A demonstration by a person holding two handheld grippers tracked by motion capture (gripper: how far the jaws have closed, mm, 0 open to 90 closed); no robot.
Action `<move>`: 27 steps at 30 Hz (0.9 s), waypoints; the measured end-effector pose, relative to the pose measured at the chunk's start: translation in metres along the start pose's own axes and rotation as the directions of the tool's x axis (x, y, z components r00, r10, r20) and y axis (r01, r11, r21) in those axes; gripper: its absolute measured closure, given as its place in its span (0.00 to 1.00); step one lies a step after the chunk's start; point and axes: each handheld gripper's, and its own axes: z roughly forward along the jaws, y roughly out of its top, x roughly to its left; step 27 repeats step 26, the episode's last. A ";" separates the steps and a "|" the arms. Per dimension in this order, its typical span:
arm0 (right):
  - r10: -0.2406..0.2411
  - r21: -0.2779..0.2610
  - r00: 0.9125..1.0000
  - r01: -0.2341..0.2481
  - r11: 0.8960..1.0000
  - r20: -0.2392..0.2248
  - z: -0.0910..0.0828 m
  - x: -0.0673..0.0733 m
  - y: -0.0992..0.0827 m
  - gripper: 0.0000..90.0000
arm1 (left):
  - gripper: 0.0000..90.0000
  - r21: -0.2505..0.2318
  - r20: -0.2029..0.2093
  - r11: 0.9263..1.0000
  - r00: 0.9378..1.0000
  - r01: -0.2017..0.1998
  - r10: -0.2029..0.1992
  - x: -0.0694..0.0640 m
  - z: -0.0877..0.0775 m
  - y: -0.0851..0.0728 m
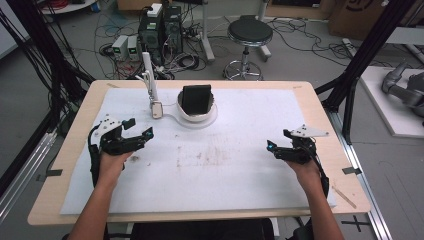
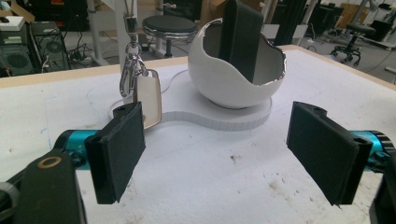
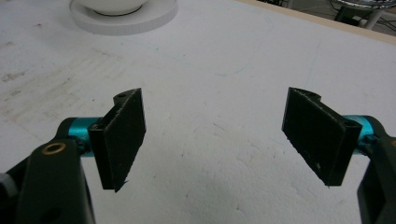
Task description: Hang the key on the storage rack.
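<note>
A white egg-shaped bowl stands on a flat white base at the back middle of the table. A black flat case stands upright inside it. A pale key fob hangs by a metal clip from a white stand just left of the bowl. My left gripper rests open on the left, short of the fob, nothing between its pads. My right gripper stands open over bare sheet at the right.
A stained white sheet covers the wooden table. Beyond the far edge are a black stool, computer towers and floor cables. Black frame posts rise at both sides.
</note>
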 end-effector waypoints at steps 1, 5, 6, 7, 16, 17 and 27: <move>0.002 -0.005 1.000 -0.002 1.000 0.002 0.000 0.000 0.001 0.24 | 0.22 0.001 -0.003 1.000 1.000 0.003 -0.003 -0.001 0.000 0.000; -0.002 -0.004 1.000 0.002 1.000 -0.002 0.002 0.002 0.002 0.24 | 0.21 0.003 -0.005 1.000 1.000 0.001 -0.001 0.000 -0.002 0.001; 0.000 -0.001 1.000 0.000 1.000 -0.003 0.003 0.003 0.002 0.24 | 0.21 0.005 -0.006 1.000 1.000 0.000 0.000 0.000 -0.003 0.001; 0.000 0.001 1.000 0.000 1.000 -0.005 0.004 0.003 0.002 0.24 | 0.21 0.005 -0.009 1.000 1.000 0.002 -0.002 0.001 -0.003 0.001; 0.007 0.004 1.000 -0.007 1.000 -0.007 0.007 0.003 0.004 0.24 | 0.21 0.014 -0.012 1.000 1.000 0.002 -0.002 0.002 -0.003 0.001; 0.009 0.004 1.000 -0.009 1.000 -0.007 0.007 0.003 0.004 0.24 | 0.21 0.013 -0.011 1.000 1.000 0.001 0.000 0.002 -0.003 0.002; 0.014 0.004 1.000 -0.014 1.000 -0.007 0.005 0.002 0.002 0.24 | 0.21 0.019 -0.003 1.000 1.000 -0.009 0.009 0.000 0.000 0.001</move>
